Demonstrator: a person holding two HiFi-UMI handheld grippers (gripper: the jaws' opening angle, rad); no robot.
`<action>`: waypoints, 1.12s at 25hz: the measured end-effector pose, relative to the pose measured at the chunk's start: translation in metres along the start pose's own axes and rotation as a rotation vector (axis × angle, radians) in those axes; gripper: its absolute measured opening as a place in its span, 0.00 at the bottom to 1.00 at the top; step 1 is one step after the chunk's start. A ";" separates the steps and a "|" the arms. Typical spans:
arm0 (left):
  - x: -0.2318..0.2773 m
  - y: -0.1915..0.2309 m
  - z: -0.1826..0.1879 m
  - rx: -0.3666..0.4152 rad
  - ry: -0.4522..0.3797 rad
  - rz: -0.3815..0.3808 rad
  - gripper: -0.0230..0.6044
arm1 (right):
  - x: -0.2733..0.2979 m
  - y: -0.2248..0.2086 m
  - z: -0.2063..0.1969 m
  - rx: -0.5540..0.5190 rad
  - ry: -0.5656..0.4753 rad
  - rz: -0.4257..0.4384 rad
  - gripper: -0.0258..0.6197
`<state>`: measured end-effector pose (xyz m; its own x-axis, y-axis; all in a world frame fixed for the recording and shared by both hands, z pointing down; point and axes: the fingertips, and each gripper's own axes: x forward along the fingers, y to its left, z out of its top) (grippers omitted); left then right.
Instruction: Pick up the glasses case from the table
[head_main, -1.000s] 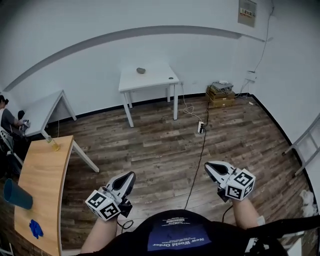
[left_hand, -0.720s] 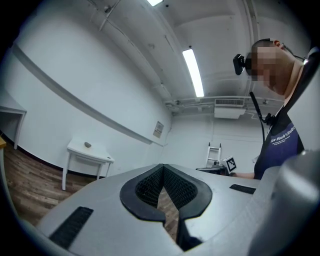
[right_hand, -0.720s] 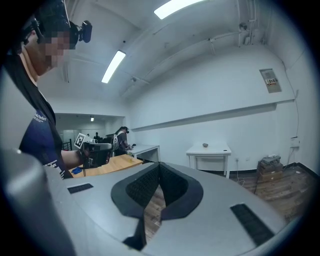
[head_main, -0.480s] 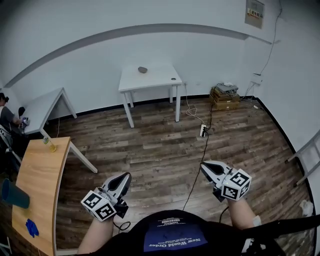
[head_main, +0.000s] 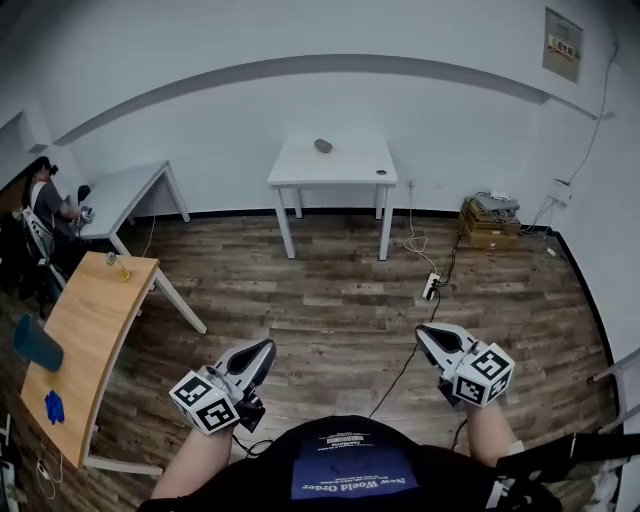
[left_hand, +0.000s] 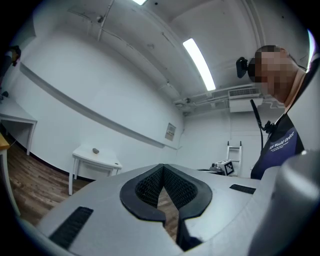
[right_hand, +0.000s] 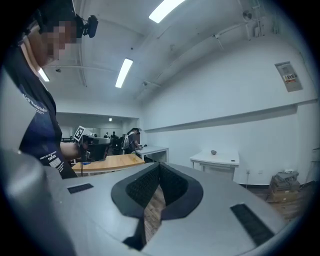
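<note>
At 12 o'clock, glasses case (head_main: 323, 146) lying on the far white table (head_main: 345, 170), well apart from both tongs. At 7 o'clock, left gripper (head_main: 264, 348); at 5 o'clock, right gripper (head_main: 423, 334). Both with jaws pressed together, gripping nothing, above the wooden floor (head_main: 330, 290).

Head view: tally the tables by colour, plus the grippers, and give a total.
white tables: 2
wooden table: 1
grippers, left gripper and right gripper: 2
total: 5
</note>
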<state>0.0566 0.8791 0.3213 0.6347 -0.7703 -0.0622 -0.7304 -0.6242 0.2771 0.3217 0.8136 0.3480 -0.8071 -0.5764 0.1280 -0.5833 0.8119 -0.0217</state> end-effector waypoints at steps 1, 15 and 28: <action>0.007 -0.003 -0.002 -0.003 0.005 0.010 0.04 | 0.000 -0.011 0.000 0.002 -0.001 0.008 0.04; 0.042 0.085 -0.005 -0.029 0.017 0.018 0.04 | 0.089 -0.054 -0.009 0.028 0.029 0.026 0.04; 0.006 0.290 0.076 -0.003 0.014 -0.114 0.04 | 0.272 -0.007 0.048 0.058 0.005 -0.105 0.04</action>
<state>-0.1707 0.6840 0.3281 0.7171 -0.6923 -0.0799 -0.6525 -0.7073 0.2721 0.1024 0.6465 0.3355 -0.7409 -0.6575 0.1373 -0.6690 0.7404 -0.0651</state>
